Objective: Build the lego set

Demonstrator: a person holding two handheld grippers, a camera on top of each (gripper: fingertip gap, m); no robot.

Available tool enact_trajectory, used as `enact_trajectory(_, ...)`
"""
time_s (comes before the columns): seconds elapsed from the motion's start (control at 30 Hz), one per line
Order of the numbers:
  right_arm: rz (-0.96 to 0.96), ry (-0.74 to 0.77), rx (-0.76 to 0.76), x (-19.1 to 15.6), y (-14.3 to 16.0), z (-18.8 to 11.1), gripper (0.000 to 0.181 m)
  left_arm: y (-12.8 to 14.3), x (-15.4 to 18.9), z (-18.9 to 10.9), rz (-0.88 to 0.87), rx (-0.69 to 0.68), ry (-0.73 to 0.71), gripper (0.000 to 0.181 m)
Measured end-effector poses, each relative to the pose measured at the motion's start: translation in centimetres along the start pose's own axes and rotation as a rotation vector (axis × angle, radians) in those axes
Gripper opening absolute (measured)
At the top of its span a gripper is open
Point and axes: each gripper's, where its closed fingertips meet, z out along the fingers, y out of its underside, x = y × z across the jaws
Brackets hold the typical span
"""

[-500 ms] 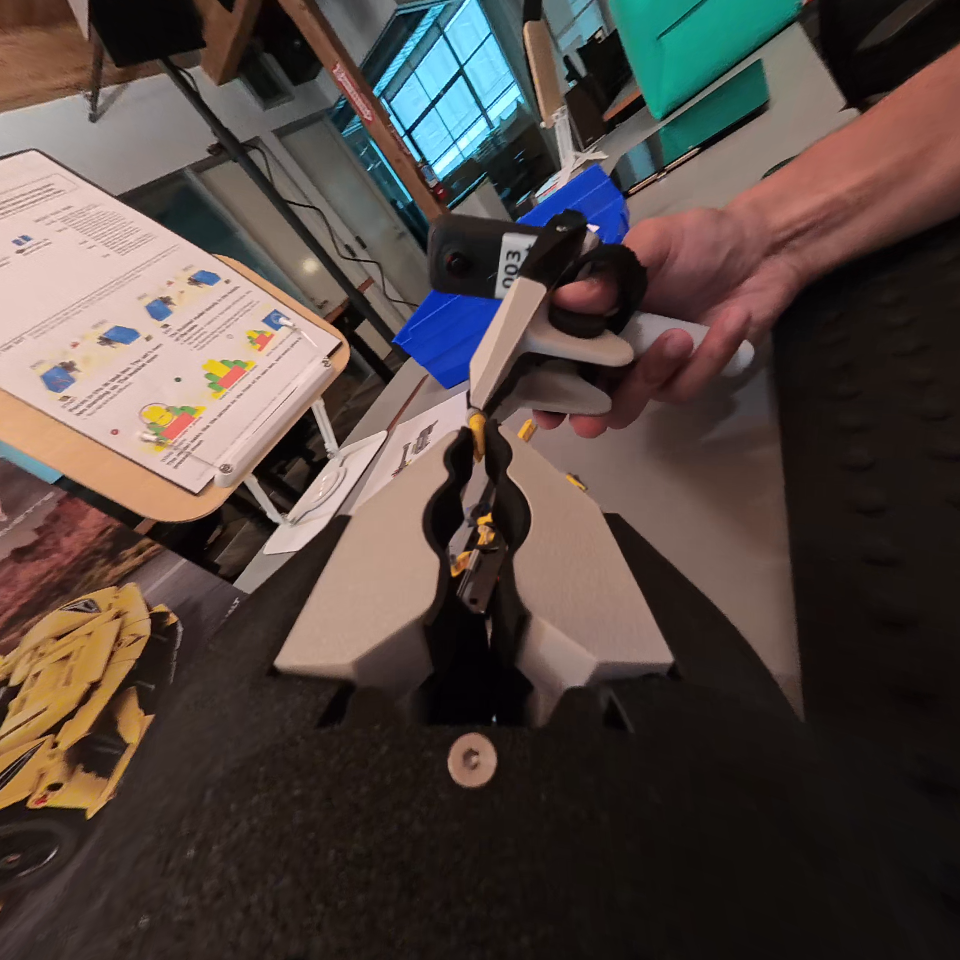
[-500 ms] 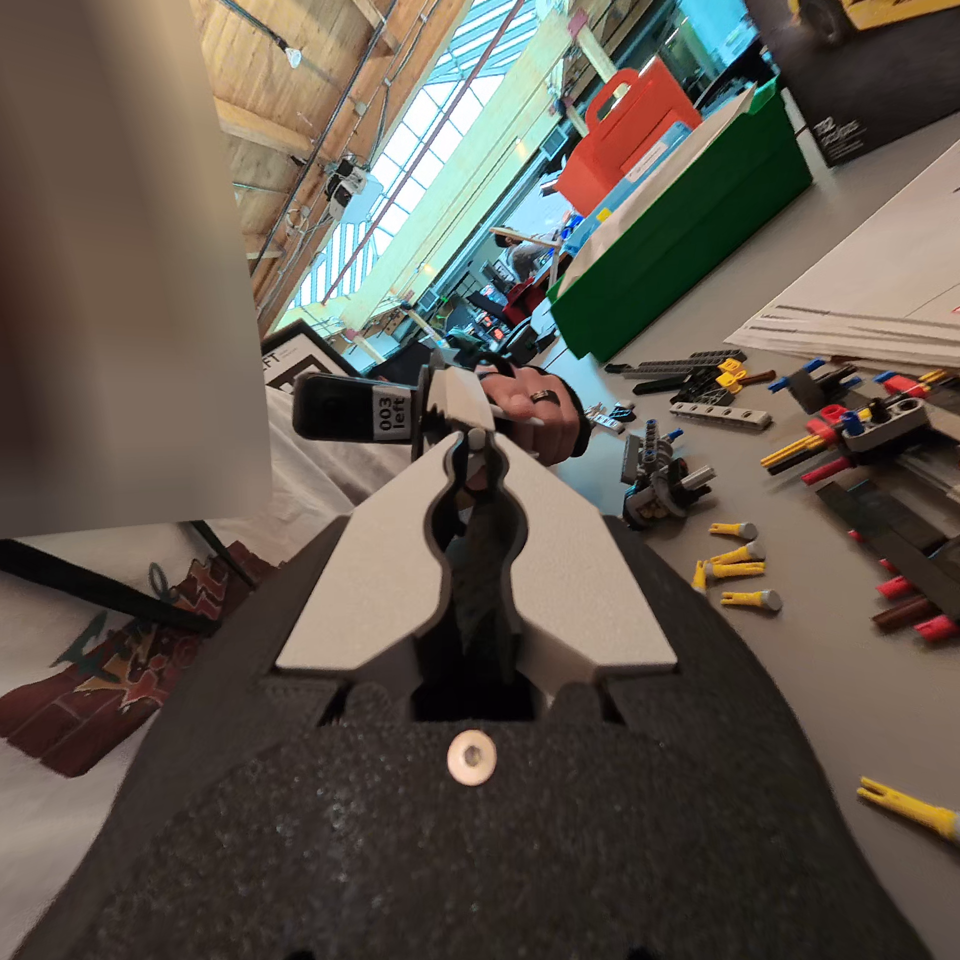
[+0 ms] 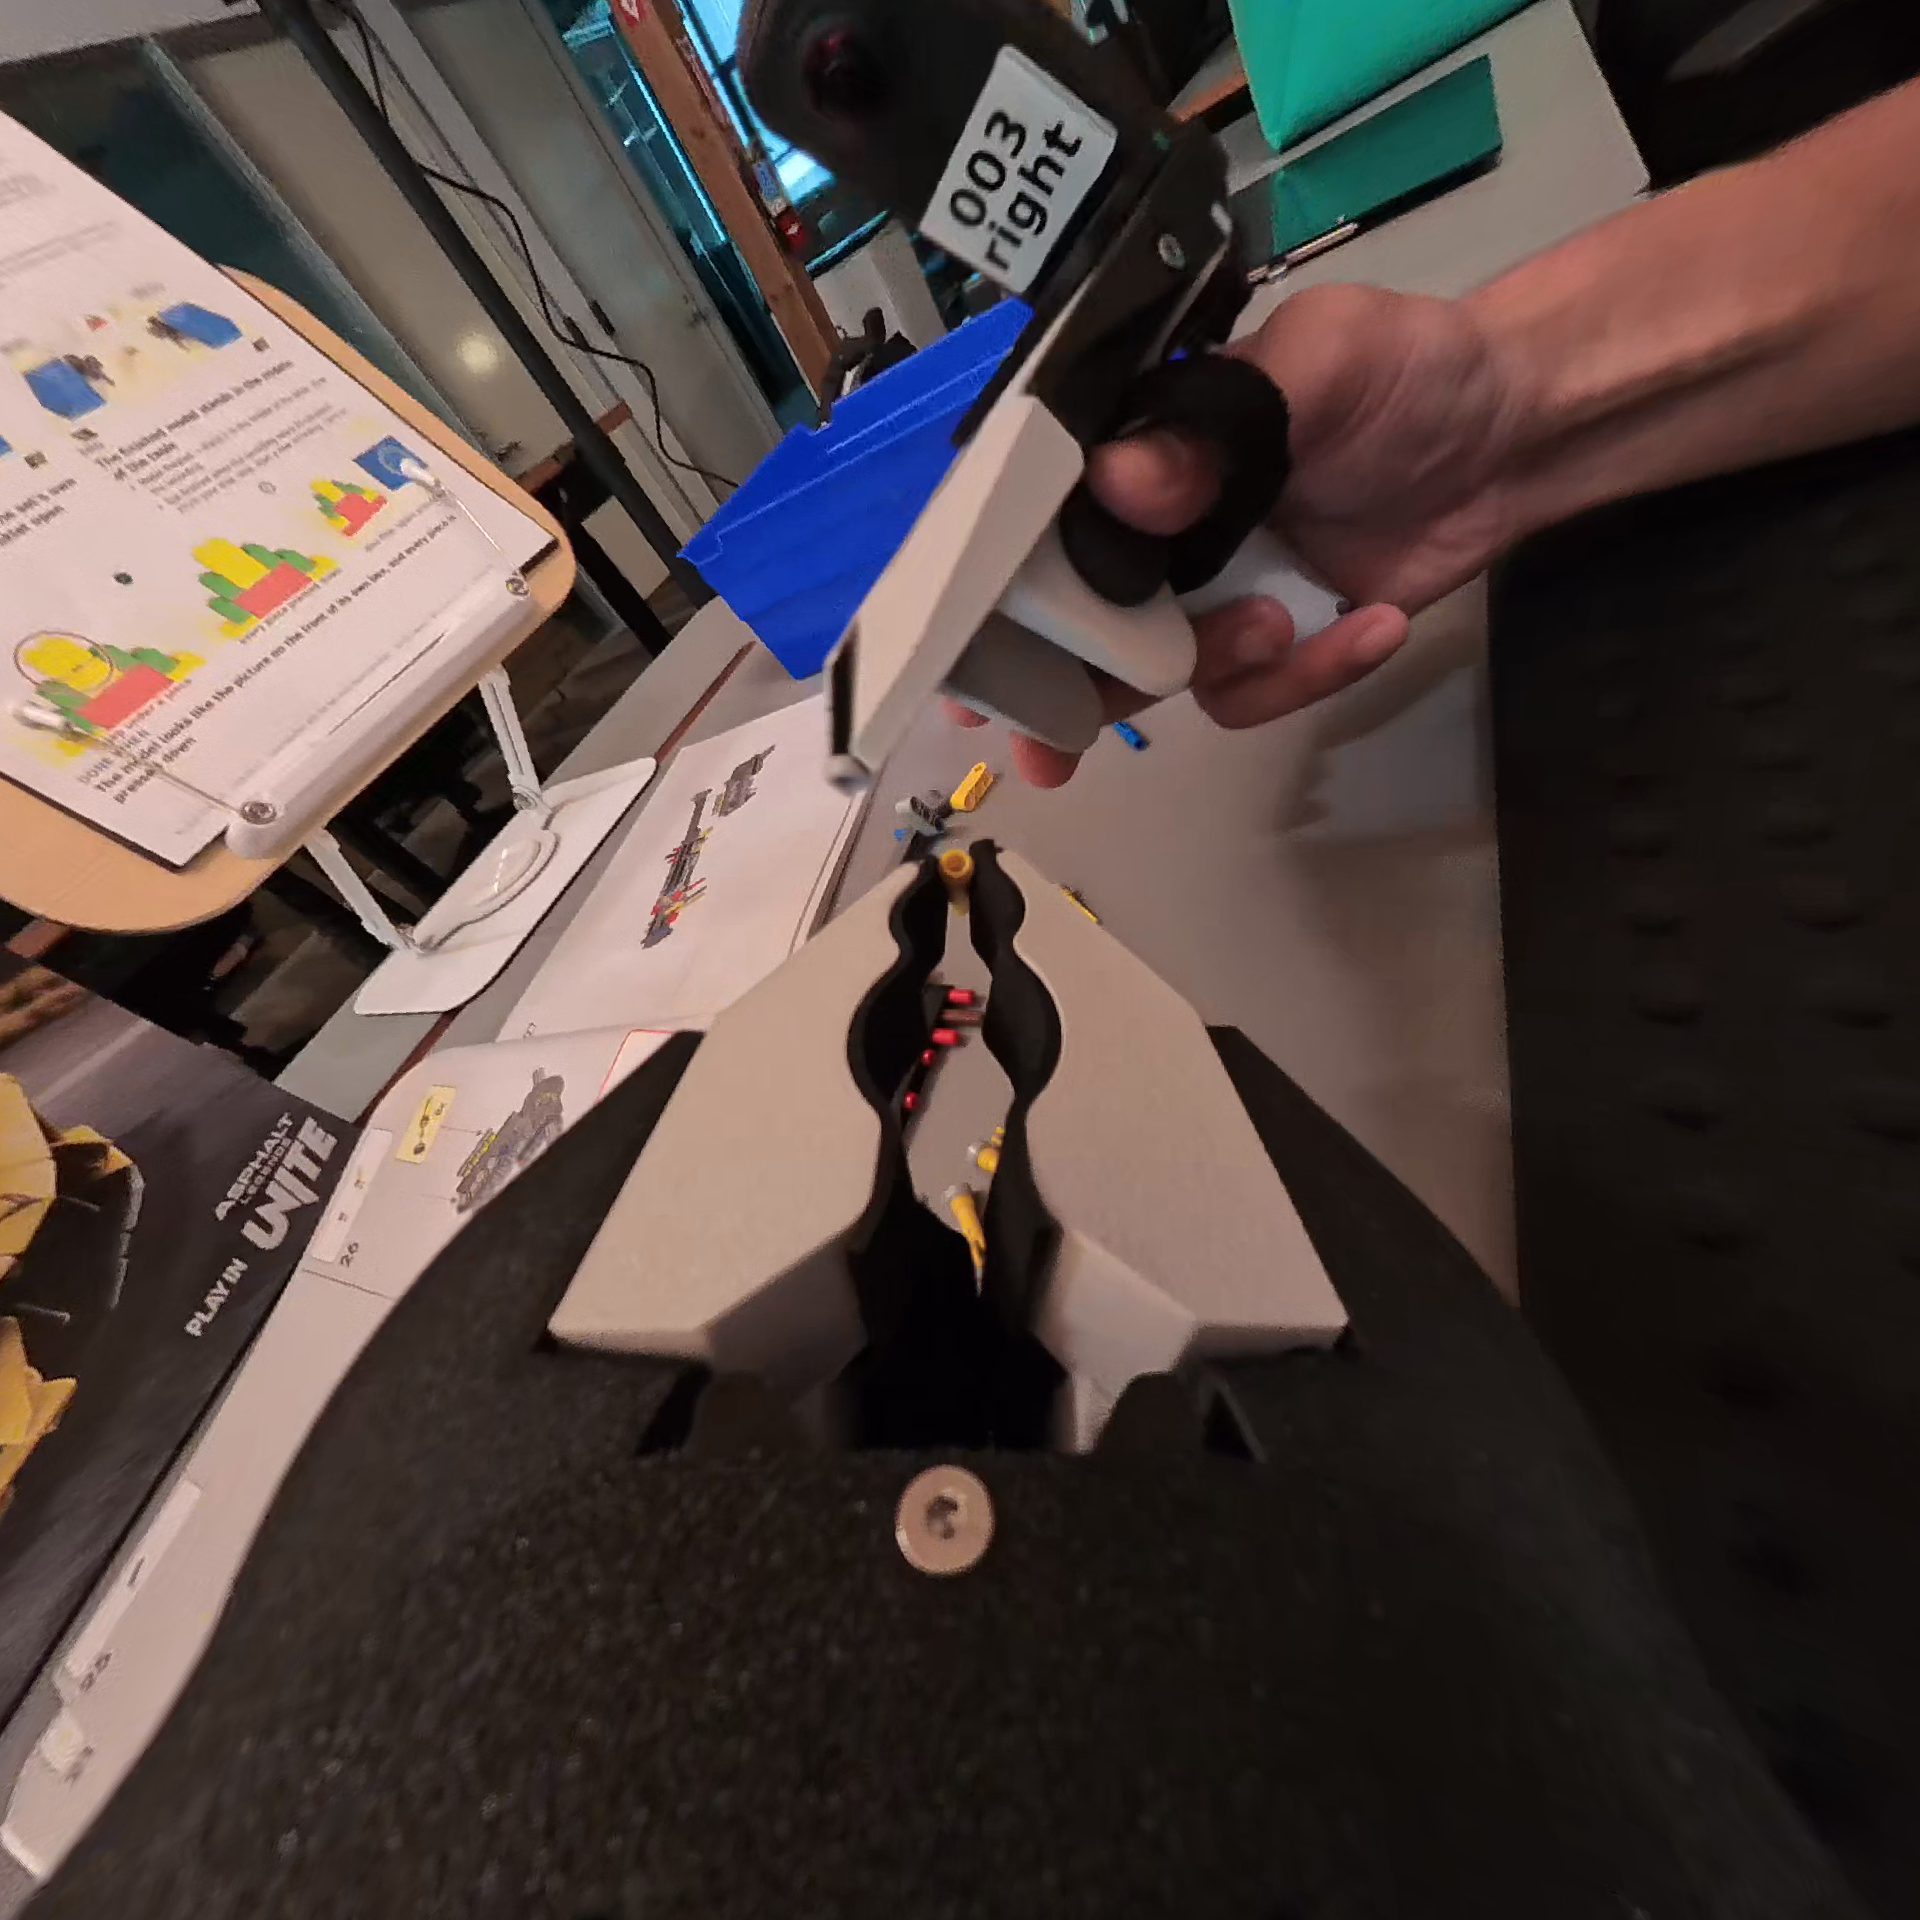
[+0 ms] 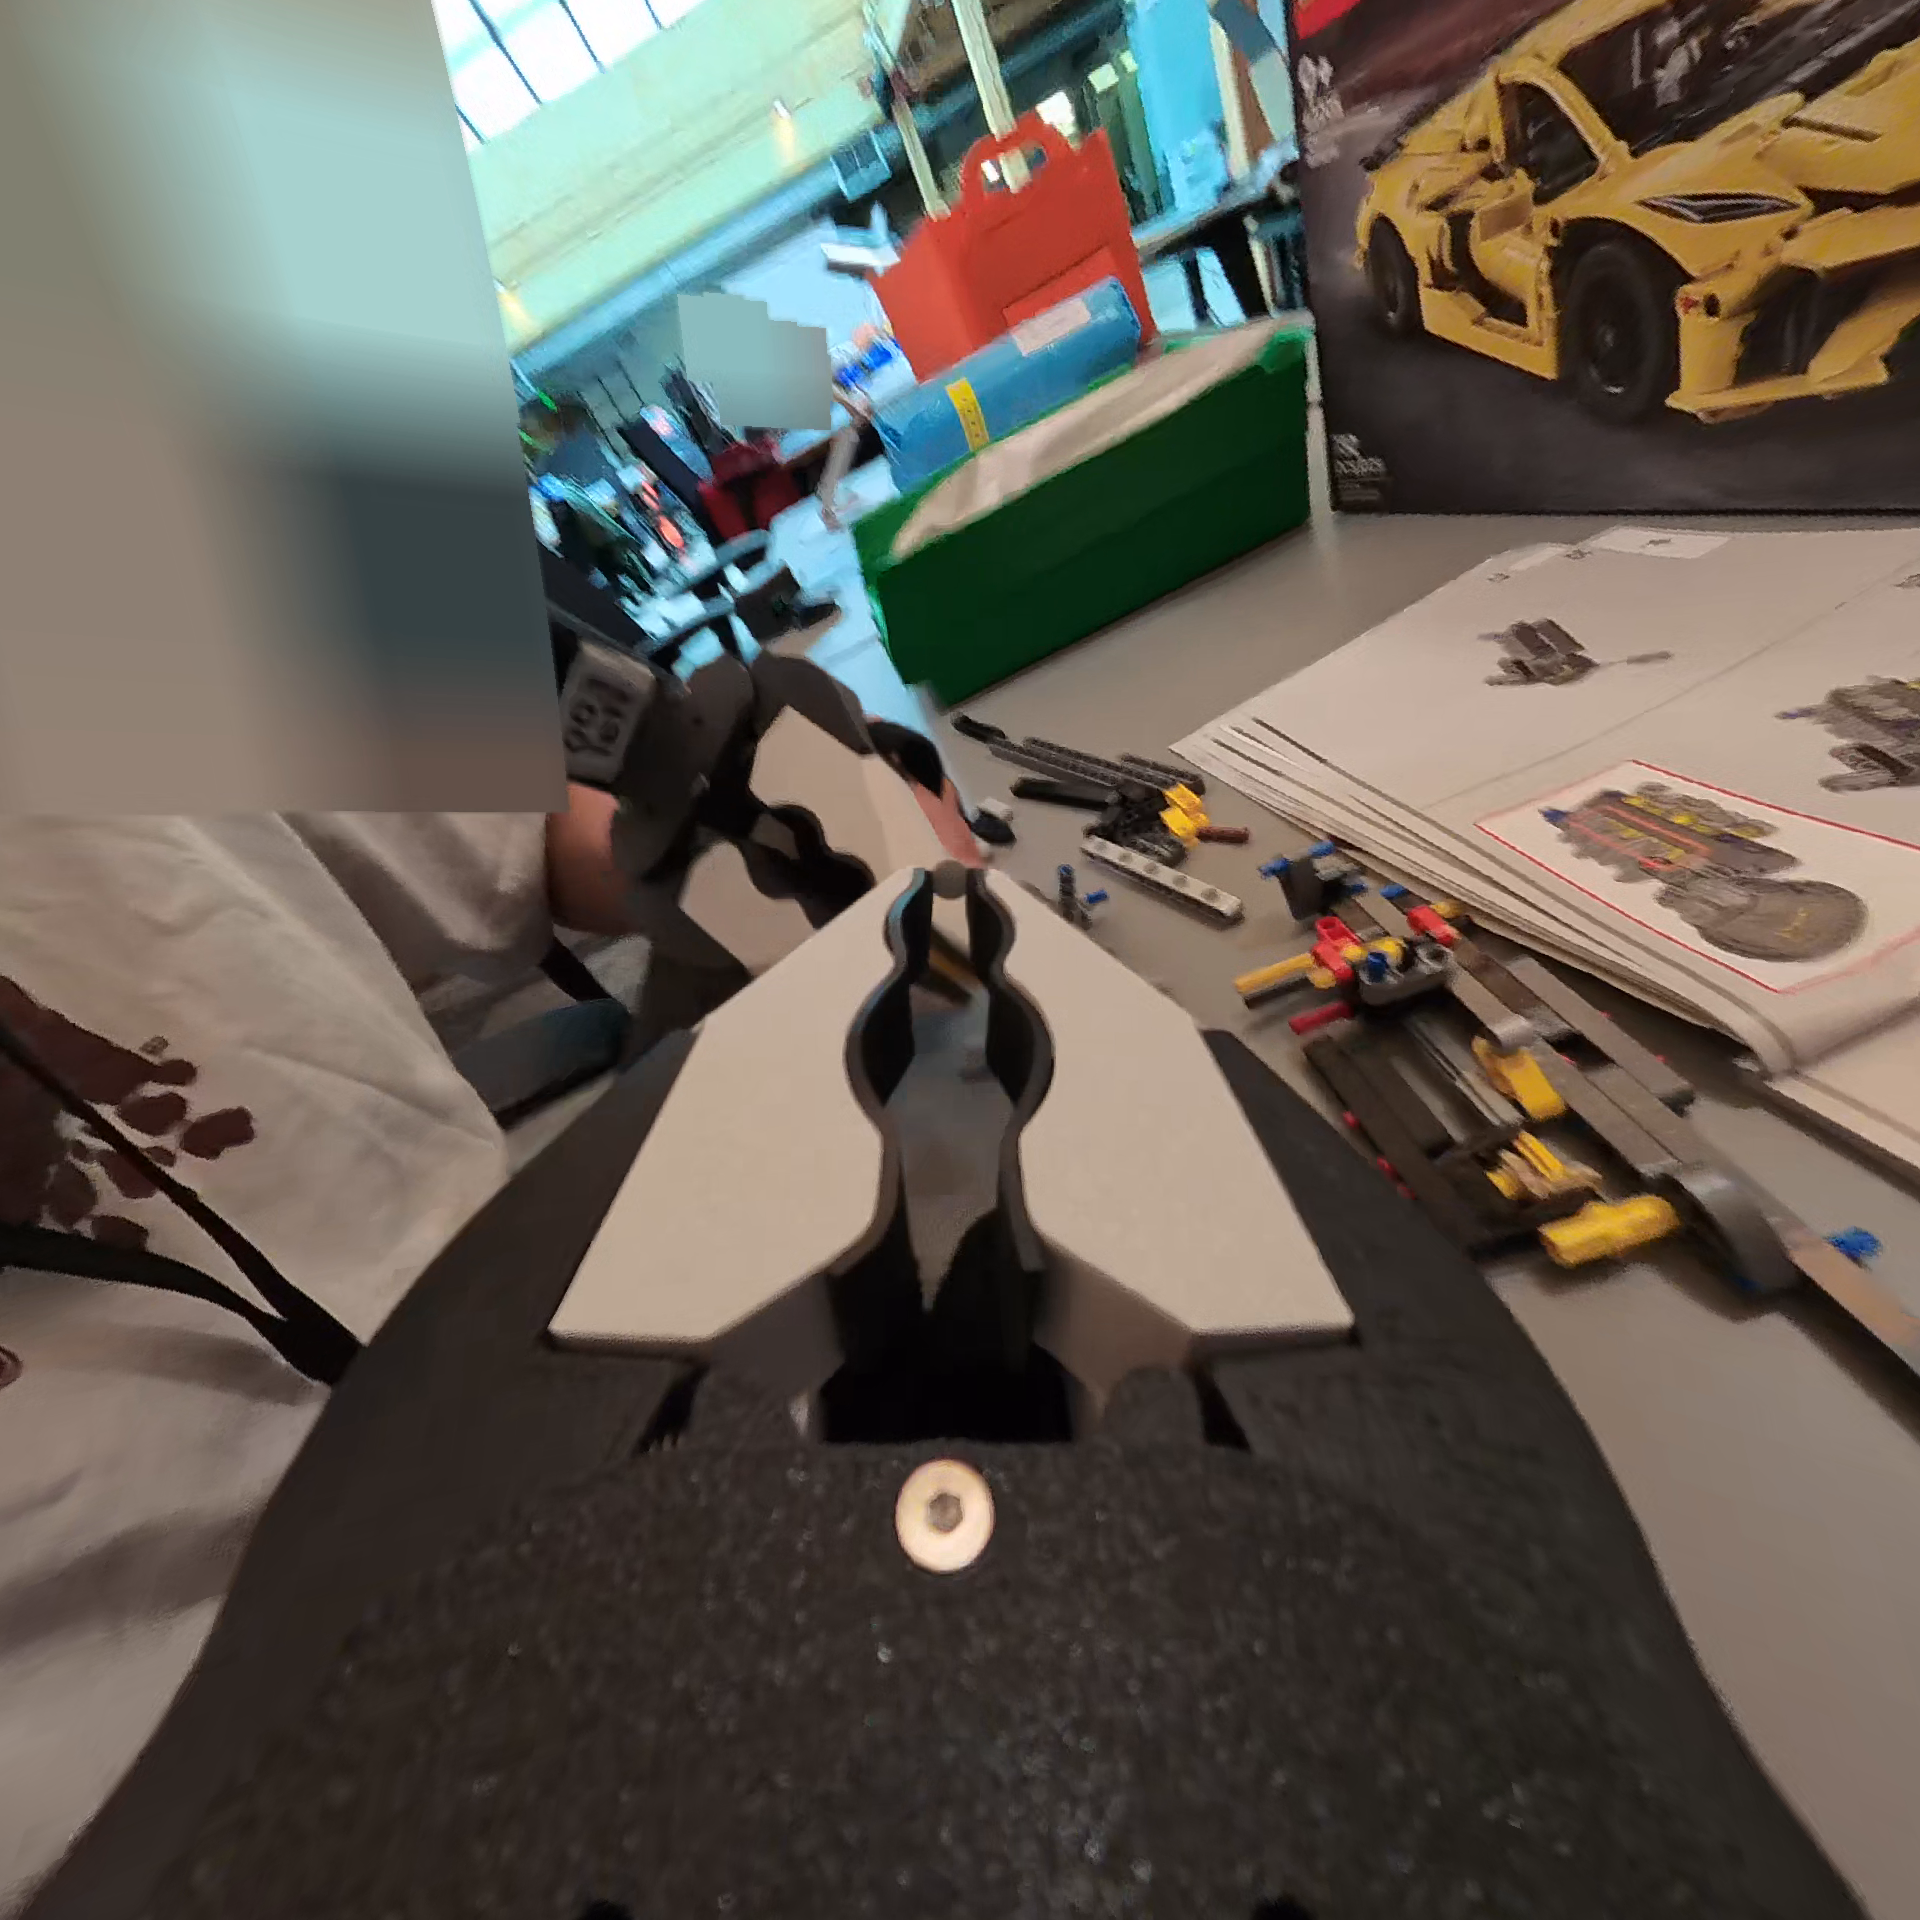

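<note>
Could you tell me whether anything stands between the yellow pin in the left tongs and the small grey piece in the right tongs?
Nothing visible does. The yellow pin in the left tongs and the grey piece in the right tongs are apart, with only open air between them.

Bright window daylight, wide-angle edge warping, motion blur across both views.

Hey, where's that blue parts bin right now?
In the left wrist view, the blue bin sits at the far edge of the table, upper centre, just behind the right gripper and right of the instruction stand.
</note>
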Motion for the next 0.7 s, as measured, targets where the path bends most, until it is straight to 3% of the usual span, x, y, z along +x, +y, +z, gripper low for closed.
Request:
enact_trajectory(0.07, -0.018, 0.047, -0.093, 0.8, 1.3, -0.7, 0.006, 0.4, 0.1, 0.1, -0.021, -0.024, 0.019, 0.003)
enact_trajectory(0.17, -0.083, 0.247, -0.406, 4.1, 5.6, -3.3, 0.006, 0.8, 0.8, 0.3, -0.027, -0.046, 0.057, 0.003)
enact_trajectory(0.27, -0.140, 0.332, -0.691, 4.9, 9.2, -5.7, 0.006, 1.1, 1.0, 0.4, -0.032, -0.062, 0.072, 0.003)
enact_trajectory(0.4, -0.208, 0.390, -0.894, 5.3, 11.1, -7.4, 0.007, 1.5, 1.2, 0.5, -0.040, -0.088, 0.083, 0.003)
enact_trajectory(0.47, -0.217, 0.404, -0.974, 5.6, 12.1, -8.0, 0.007, 1.5, 1.2, 0.5, -0.036, -0.089, 0.081, 0.003)
enact_trajectory(0.7, -0.210, 0.383, -0.980, 5.4, 12.1, -8.1, 0.019, 1.6, 1.2, 0.5, -0.029, -0.095, 0.083, 0.003)
